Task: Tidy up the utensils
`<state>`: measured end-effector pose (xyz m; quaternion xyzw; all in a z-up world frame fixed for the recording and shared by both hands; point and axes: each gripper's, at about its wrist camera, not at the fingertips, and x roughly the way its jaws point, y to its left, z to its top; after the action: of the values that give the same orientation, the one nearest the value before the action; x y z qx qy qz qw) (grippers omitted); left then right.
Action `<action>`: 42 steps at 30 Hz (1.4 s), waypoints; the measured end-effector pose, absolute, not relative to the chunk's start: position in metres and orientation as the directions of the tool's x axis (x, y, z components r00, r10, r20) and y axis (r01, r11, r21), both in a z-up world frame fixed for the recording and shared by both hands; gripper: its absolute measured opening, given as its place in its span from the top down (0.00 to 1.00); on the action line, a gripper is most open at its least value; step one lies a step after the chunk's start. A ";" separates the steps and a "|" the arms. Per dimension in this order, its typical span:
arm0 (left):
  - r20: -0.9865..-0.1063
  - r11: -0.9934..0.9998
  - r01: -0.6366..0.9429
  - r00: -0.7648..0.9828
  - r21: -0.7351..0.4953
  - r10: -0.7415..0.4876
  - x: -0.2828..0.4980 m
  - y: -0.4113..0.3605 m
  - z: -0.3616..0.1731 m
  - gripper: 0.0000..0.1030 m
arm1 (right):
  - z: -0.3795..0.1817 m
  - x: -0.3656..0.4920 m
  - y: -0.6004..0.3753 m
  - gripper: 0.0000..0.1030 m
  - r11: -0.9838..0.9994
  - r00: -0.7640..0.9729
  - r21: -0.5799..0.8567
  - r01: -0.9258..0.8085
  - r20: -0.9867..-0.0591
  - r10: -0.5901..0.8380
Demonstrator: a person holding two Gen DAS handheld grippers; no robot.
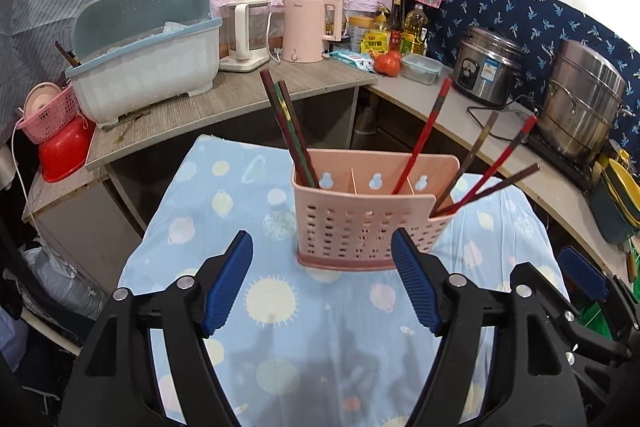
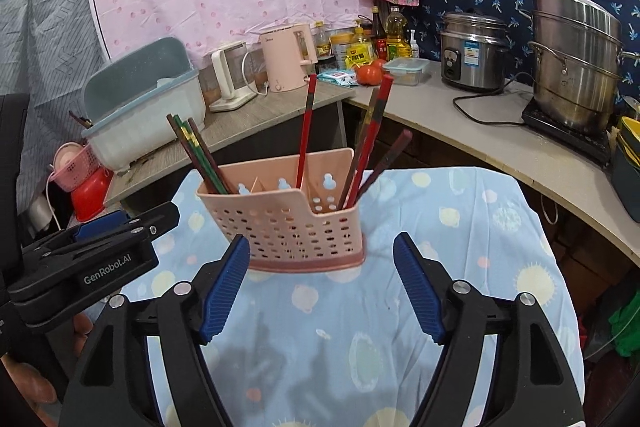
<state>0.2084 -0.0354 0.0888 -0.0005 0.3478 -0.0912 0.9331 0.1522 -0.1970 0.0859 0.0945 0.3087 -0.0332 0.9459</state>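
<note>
A pink perforated utensil holder point(image 1: 360, 227) point(image 2: 296, 227) stands upright on a light blue patterned cloth point(image 1: 248, 307) point(image 2: 440, 267). Dark chopsticks point(image 1: 288, 131) point(image 2: 198, 155) lean in its left compartment. One red chopstick point(image 1: 424, 139) point(image 2: 306, 131) stands in the middle one. Several red and brown chopsticks point(image 1: 492, 163) point(image 2: 372, 147) lean in the right one. My left gripper point(image 1: 322, 247) hangs open just in front of the holder, nothing between its blue pads. My right gripper point(image 2: 322, 247) is open too, a little short of the holder. The left gripper's black body point(image 2: 92, 255) shows at the left of the right wrist view.
Behind the cloth runs a grey counter point(image 1: 240, 103) with a blue dish rack point(image 1: 148, 47), two kettles point(image 1: 304, 27), bottles point(image 1: 412, 31) and tomatoes point(image 1: 390, 63). A rice cooker point(image 1: 488, 67) and steel steamer pot point(image 1: 580, 103) stand on the right counter. A pink basket point(image 1: 50, 111) and red bowl point(image 1: 66, 151) sit at left.
</note>
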 end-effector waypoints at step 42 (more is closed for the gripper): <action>-0.656 0.992 0.113 0.753 0.048 -0.054 0.162 -0.033 0.093 0.07 | 0.099 0.107 -0.185 0.06 0.985 0.784 0.050 0.165 -0.612 -0.100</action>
<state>0.1625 -0.0328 0.0933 0.0422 0.3489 -0.0446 0.9351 0.1075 -0.1854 0.0988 0.0507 0.3207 -0.0704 0.9432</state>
